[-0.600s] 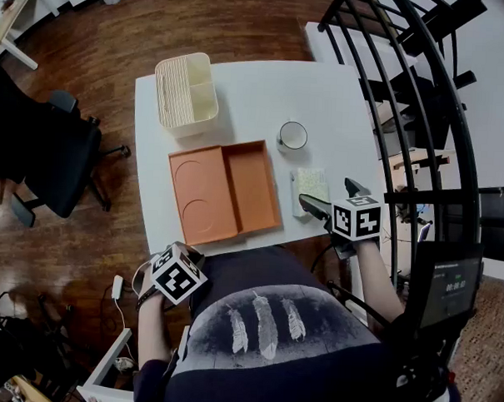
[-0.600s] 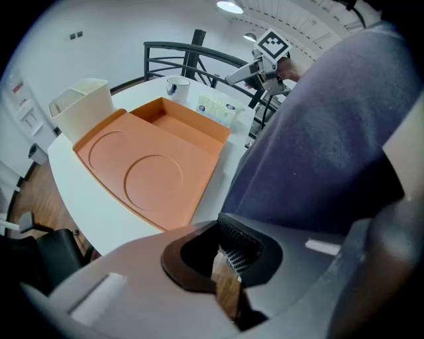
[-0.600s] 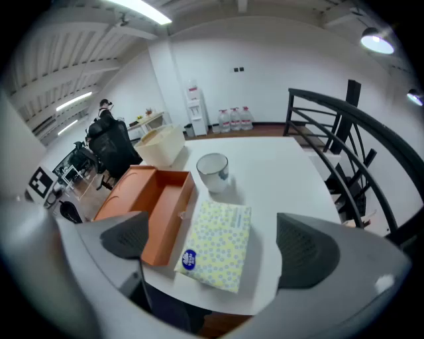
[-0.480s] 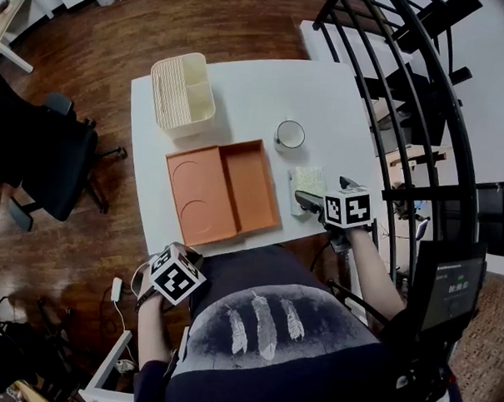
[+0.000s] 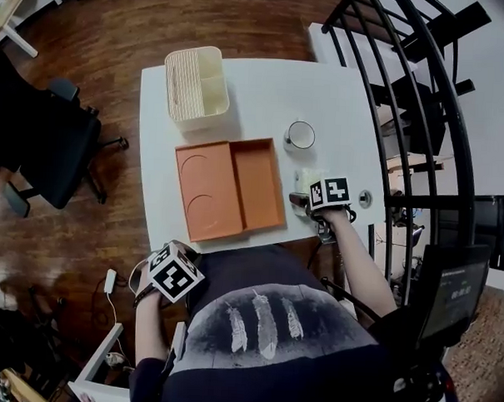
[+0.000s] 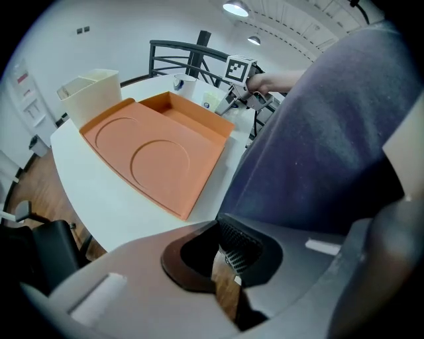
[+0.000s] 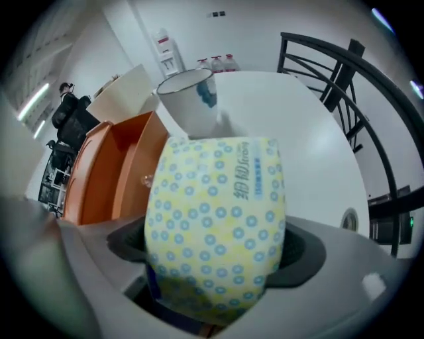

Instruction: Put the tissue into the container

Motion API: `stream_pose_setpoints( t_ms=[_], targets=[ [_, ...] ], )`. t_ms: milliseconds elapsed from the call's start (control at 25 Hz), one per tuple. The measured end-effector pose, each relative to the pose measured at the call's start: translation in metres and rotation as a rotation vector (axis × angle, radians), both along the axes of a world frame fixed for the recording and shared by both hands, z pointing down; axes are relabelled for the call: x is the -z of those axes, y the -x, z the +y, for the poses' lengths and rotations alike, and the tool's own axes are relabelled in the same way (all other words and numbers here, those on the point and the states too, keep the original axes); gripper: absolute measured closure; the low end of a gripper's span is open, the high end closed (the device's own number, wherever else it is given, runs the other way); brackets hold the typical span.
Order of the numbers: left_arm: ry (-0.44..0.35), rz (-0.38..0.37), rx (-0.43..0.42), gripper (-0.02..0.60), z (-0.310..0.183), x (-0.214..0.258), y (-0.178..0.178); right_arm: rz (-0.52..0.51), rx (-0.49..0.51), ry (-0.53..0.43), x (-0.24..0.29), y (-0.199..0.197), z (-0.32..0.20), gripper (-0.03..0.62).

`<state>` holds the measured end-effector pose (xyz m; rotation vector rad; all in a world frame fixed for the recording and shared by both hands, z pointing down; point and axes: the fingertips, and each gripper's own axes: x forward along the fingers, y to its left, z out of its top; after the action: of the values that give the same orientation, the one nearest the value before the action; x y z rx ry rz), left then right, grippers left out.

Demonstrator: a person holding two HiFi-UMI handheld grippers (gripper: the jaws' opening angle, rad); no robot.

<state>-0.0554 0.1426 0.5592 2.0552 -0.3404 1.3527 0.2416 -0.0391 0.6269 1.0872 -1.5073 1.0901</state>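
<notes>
A yellow tissue pack with blue dots (image 7: 215,218) fills the gap between my right gripper's (image 7: 215,255) jaws, and both pads touch its sides. In the head view that gripper (image 5: 300,196) sits over the pack (image 5: 306,178) on the white table, just right of the orange tray (image 5: 257,184). A cream ribbed container (image 5: 196,85) stands at the table's far left corner. My left gripper (image 5: 175,272) hangs off the table's near edge beside the torso; in its own view the left gripper (image 6: 225,265) holds nothing and its jaws are together.
A white cup (image 5: 301,135) stands just beyond the pack. The white table (image 5: 265,88) has a round hole (image 5: 365,198) at its right edge. A black railing (image 5: 423,95) runs along the right side, and an office chair (image 5: 46,145) stands to the left.
My right gripper has slid left and forward over the tissue pack, which now sits between its jaws. The left gripper has stayed in place.
</notes>
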Motion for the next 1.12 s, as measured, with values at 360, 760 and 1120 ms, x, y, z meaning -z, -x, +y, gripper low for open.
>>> stream_pose_setpoints(
  t_ms=[360,760,1120],
  targets=[
    [-0.006,-0.008,0.024,0.568,0.001,-0.003,0.012,-0.157,0.098,-0.136,0.089,0.042,-0.002,0.094],
    [-0.027,0.021,0.026,0.568,0.000,0.002,0.015,-0.310,0.205,-0.128,0.109,0.160,-0.018,0.094],
    [0.001,-0.026,0.061,0.568,0.016,-0.005,0.042,-0.200,0.229,-0.046,0.048,0.168,-0.007,0.086]
  ],
)
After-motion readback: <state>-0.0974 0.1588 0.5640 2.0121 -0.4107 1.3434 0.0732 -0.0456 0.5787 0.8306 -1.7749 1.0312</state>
